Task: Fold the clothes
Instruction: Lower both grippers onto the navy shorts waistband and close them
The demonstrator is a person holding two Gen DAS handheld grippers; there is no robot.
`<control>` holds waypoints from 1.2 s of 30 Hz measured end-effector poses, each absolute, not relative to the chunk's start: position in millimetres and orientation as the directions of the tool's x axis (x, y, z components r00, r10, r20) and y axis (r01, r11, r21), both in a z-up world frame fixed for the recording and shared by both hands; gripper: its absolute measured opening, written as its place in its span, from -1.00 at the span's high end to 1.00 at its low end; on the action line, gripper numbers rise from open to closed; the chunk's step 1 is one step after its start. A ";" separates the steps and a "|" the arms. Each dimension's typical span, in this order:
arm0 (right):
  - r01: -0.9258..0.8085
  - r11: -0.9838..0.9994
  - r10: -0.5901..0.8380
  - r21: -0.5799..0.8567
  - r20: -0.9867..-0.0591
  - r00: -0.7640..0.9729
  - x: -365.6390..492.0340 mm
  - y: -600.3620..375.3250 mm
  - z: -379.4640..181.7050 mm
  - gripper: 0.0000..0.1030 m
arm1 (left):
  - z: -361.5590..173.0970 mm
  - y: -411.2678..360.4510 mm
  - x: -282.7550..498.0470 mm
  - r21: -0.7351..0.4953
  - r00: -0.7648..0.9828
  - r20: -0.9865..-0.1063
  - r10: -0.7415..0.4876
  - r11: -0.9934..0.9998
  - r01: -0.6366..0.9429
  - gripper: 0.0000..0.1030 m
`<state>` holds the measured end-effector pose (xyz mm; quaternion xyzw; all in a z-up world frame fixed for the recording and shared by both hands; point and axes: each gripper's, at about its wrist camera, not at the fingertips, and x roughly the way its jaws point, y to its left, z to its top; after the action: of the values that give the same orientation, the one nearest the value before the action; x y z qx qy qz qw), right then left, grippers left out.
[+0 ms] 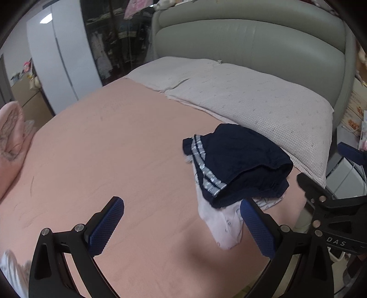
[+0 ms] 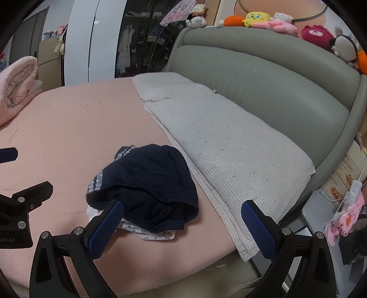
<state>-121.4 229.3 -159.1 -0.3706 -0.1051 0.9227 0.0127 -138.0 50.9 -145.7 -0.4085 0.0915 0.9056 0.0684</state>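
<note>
A pair of navy shorts (image 1: 240, 160) with pale side stripes lies crumpled on the pink bed sheet (image 1: 103, 149). It rests on top of a white printed garment (image 1: 218, 222) that sticks out toward the bed's near edge. My left gripper (image 1: 181, 227) is open and empty, hovering just left of the pile, its right pad close to the white cloth. My right gripper (image 2: 181, 224) is also open and empty. Its left pad (image 2: 107, 224) overlaps the near edge of the navy shorts (image 2: 149, 183) and the white garment (image 2: 149, 235). Each gripper shows at the edge of the other's view.
Two pillows under a checked cloth (image 2: 229, 149) lie against the grey padded headboard (image 2: 263, 75), which has plush toys (image 2: 259, 19) along its top. A rolled pink blanket (image 2: 18, 80) sits at the far left. A white wardrobe (image 1: 59, 57) stands behind, and bedside clutter (image 2: 346, 206) is at the right.
</note>
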 end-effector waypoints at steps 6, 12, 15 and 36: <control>0.089 -0.977 0.078 -0.192 -0.718 -0.692 -138.3 232.2 -183.4 -1.00 | -166.1 58.2 -156.9 0.110 -0.647 -0.759 0.071 -0.966 -0.235 -1.00; 0.129 -0.963 0.089 -0.235 -0.735 -0.673 -152.3 231.2 -203.4 -0.99 | -191.3 63.6 -177.7 0.047 -0.608 -0.784 0.122 -0.966 -0.254 -1.00; 0.139 -0.964 0.082 -0.229 -0.745 -0.662 -160.6 234.5 -211.0 -0.99 | -205.9 66.8 -186.4 0.028 -0.588 -0.798 0.130 -0.967 -0.251 -1.00; 0.059 -0.995 0.030 -0.078 -0.819 -0.573 -201.1 281.3 -254.3 -0.38 | -243.5 62.6 -207.1 0.067 -0.551 -0.833 0.049 -0.980 -0.190 -0.44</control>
<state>-201.1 281.3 -254.3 -0.4621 -0.0481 0.8855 -0.0081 -207.1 62.6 -243.5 -0.4691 0.0748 0.8773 0.0681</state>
